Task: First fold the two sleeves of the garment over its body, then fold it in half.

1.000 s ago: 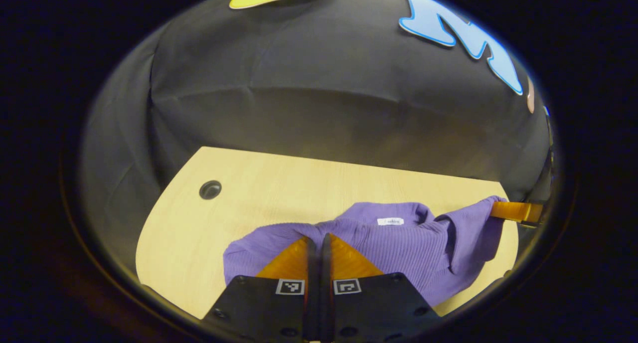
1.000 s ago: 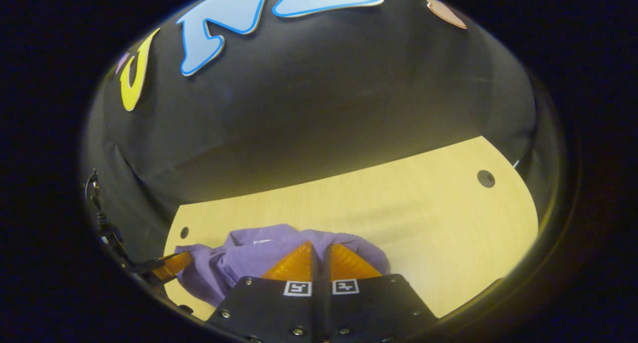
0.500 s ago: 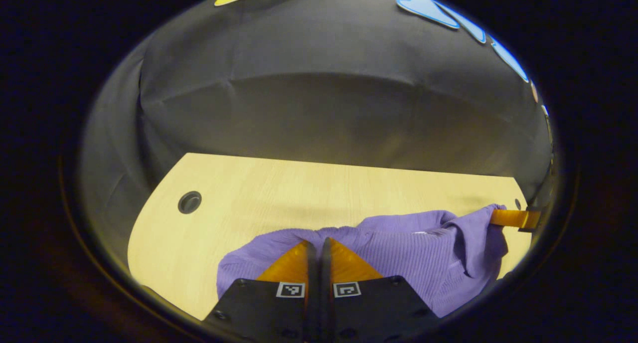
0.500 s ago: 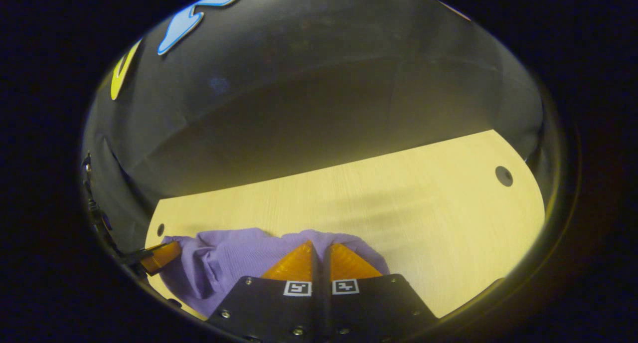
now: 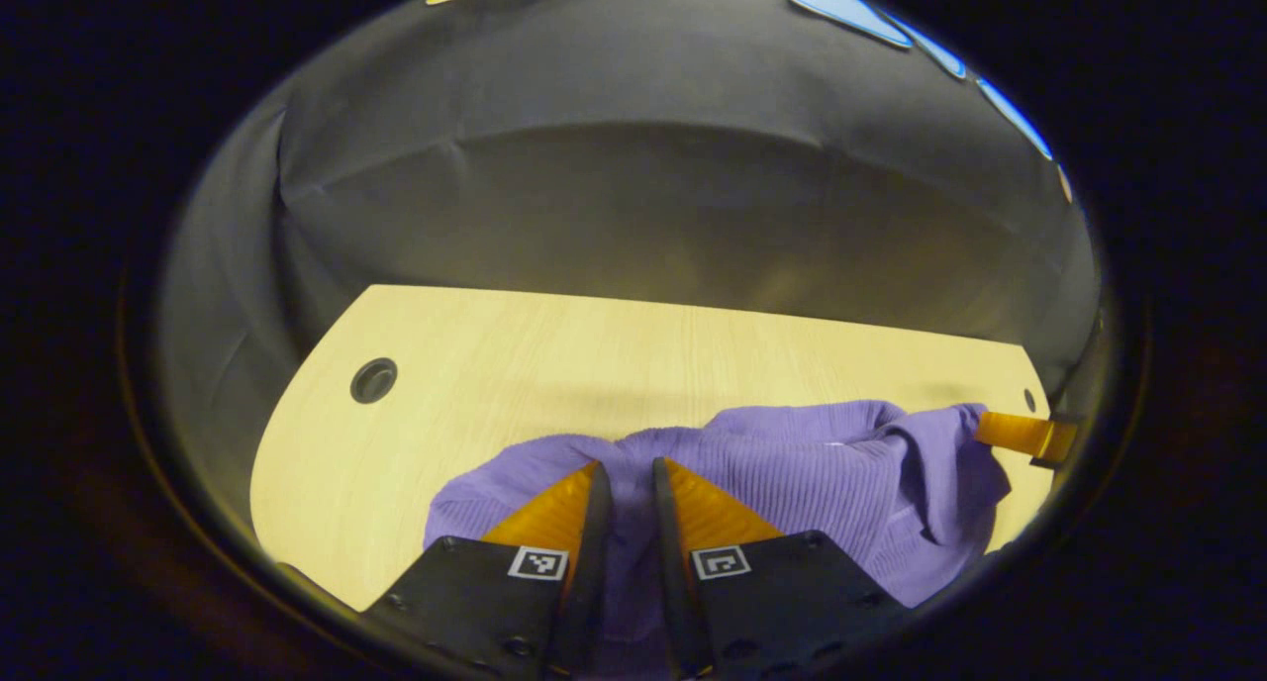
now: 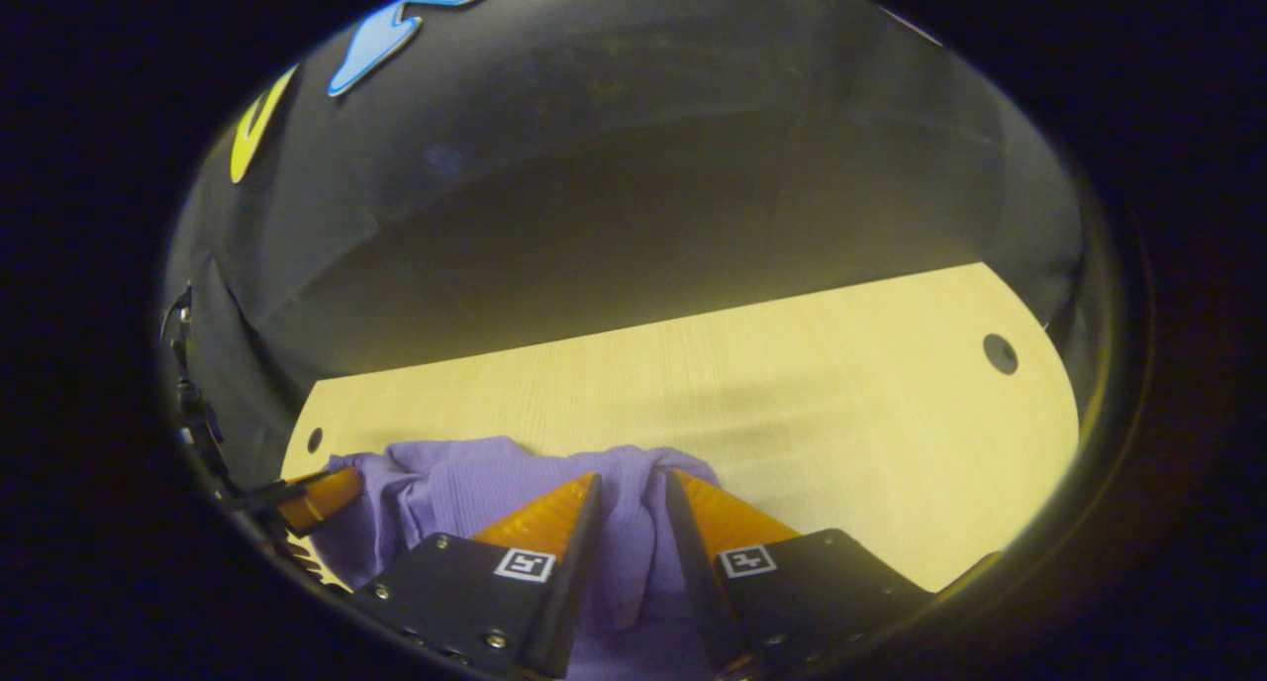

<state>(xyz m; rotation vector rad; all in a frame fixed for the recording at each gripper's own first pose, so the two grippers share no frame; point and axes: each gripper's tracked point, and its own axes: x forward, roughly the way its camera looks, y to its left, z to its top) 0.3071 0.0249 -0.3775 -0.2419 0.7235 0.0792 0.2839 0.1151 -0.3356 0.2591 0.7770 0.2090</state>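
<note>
We hold both hand-held grippers, left (image 5: 626, 473) and right (image 6: 633, 485), with fingers parted over the purple garment (image 5: 792, 473), bunched on the worktop's (image 5: 515, 364) near edge, apparently releasing its fold.

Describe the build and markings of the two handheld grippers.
Left gripper: black angular body with screws, two wedge-shaped jaws tapering forward, a small square black-and-white marker at each jaw's base. Right gripper: the same build and markers.
</note>
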